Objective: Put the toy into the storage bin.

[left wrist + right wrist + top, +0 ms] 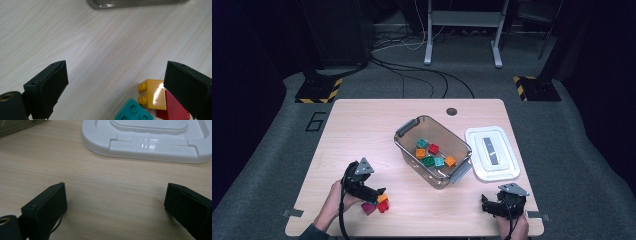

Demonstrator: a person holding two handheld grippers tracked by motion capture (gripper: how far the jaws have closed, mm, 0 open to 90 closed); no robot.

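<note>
Three loose bricks [379, 203] lie on the counter [362, 130] at the left claw [116, 82], jaws spread wide. Centre on the yellow brick [155, 93], probably topmost, before closing.

My worktop [362, 130] is pale wood. A clear bin [409, 145] sits at its centre, a white lid [507, 172] flat at three o'clock beside it, and loose bricks [379, 204] lie at seven o'clock near the front edge.

White lid [492, 153] lies beside clear bin [412, 131].
</note>
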